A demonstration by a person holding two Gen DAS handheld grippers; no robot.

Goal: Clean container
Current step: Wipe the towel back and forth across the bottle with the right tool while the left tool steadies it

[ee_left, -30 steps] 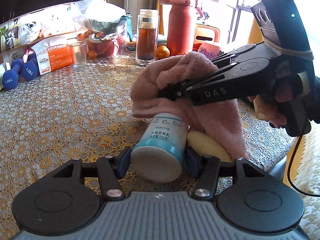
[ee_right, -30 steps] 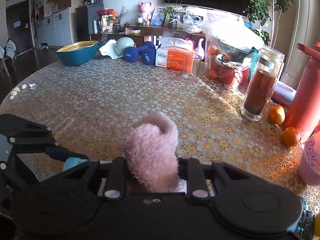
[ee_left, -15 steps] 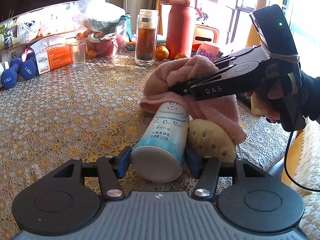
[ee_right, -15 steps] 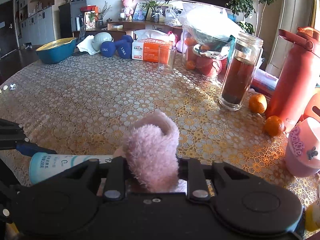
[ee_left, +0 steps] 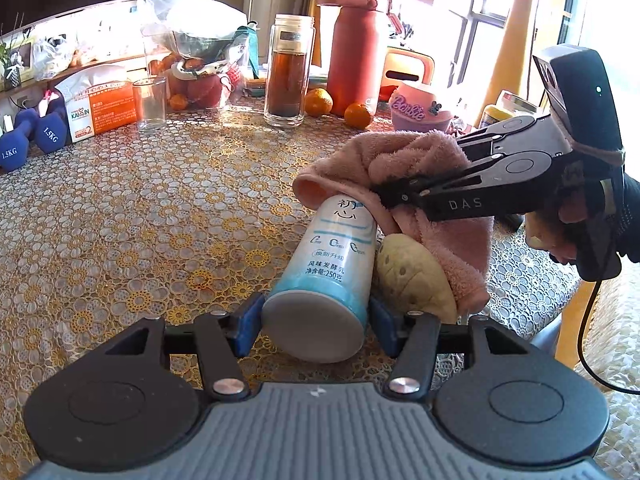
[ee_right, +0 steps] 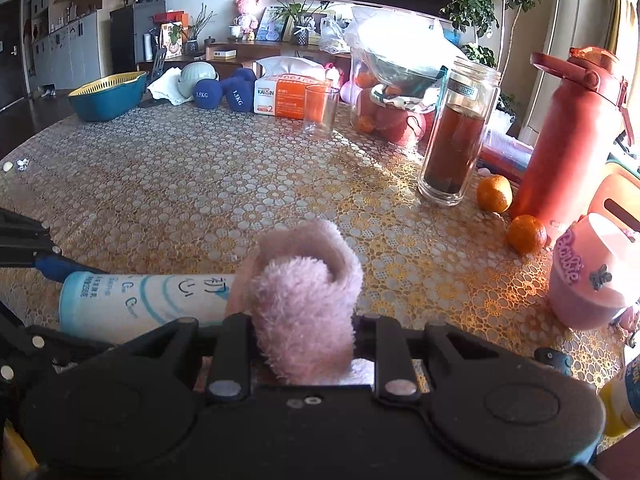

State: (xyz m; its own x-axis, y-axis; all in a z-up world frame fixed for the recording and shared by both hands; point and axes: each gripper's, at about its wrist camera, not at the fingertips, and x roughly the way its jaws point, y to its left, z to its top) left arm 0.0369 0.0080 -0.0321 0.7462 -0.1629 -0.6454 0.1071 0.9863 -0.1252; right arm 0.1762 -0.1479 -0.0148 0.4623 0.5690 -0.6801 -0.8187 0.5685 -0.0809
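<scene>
So, left gripper [ee_left: 314, 322] was clamped on bottle [ee_left: 334, 256] base, bottle pointing straight ahead of jaws. Right gripper [ee_right: 304, 340] pinched pink towel [ee_right: 304, 300], draped over bottle's far end. Bottle looked light, slick plastic; squeeze gently near base

A lace-patterned table [ee_right: 200, 184] bears a glass tumbler [ee_right: 319, 111], dumbbells [ee_right: 224, 92] and oranges [ee_right: 494, 193].

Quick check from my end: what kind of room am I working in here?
Most likely a home living or dining room: a lace-covered table crowded with a fruit bag, a flask and dumbbells, with a sideboard of photos and plants behind.
</scene>
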